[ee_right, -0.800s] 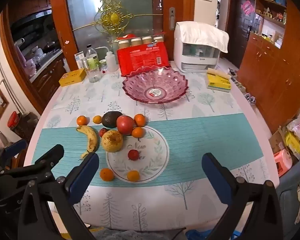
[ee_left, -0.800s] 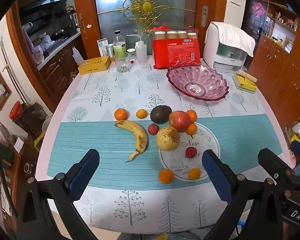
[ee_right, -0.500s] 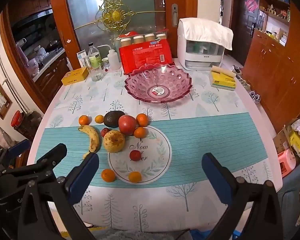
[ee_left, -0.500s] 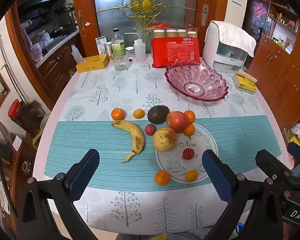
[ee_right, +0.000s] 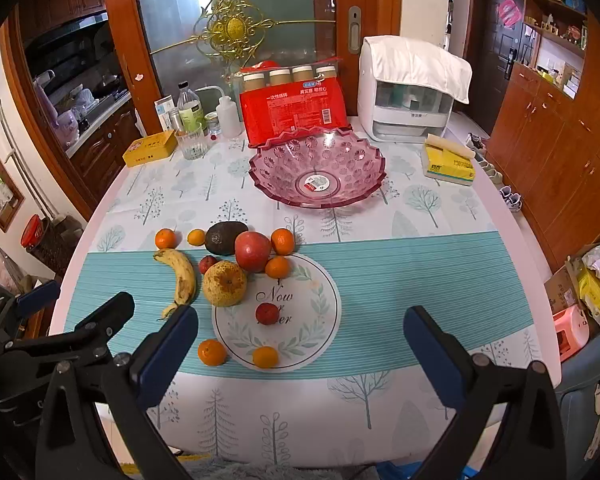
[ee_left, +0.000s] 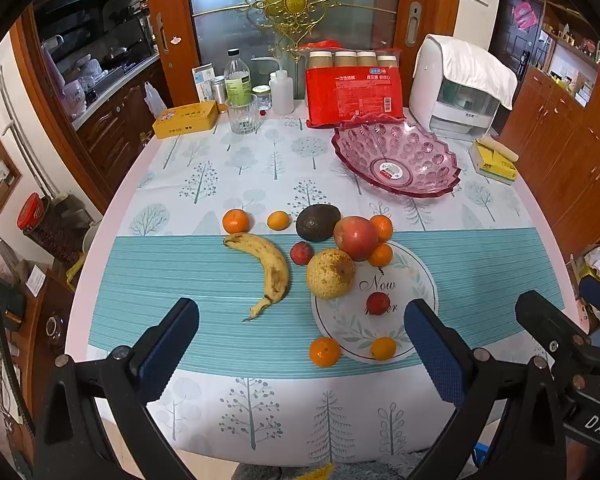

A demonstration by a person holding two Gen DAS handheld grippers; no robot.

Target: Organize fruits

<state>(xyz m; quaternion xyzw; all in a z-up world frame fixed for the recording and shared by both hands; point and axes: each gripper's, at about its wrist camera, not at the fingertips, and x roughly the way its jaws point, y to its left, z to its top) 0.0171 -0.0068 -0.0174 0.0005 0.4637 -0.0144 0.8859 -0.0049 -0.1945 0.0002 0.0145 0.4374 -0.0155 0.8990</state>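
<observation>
Fruit lies loose mid-table: a banana (ee_left: 269, 268), a yellow pear (ee_left: 330, 273), a red apple (ee_left: 356, 237), a dark avocado (ee_left: 318, 222), several small oranges and two small red fruits. An empty pink glass bowl (ee_left: 396, 160) stands behind them; it also shows in the right wrist view (ee_right: 318, 170), as do the banana (ee_right: 182, 276), pear (ee_right: 225, 283) and apple (ee_right: 253, 250). My left gripper (ee_left: 300, 344) is open and empty above the near table edge. My right gripper (ee_right: 300, 344) is open and empty, to the right of the left one.
At the back stand a red pack of paper cups (ee_left: 354, 94), a white appliance (ee_left: 458, 88), a glass (ee_left: 242, 114), bottles and a yellow tin (ee_left: 186, 119). A yellow box (ee_left: 494, 160) lies at the right. Wooden cabinets (ee_right: 556, 152) line the right side.
Both views have drifted slightly: the fruit and bowl sit a little higher and farther in frame. Both grippers stay open and empty. Nothing on the table moved.
</observation>
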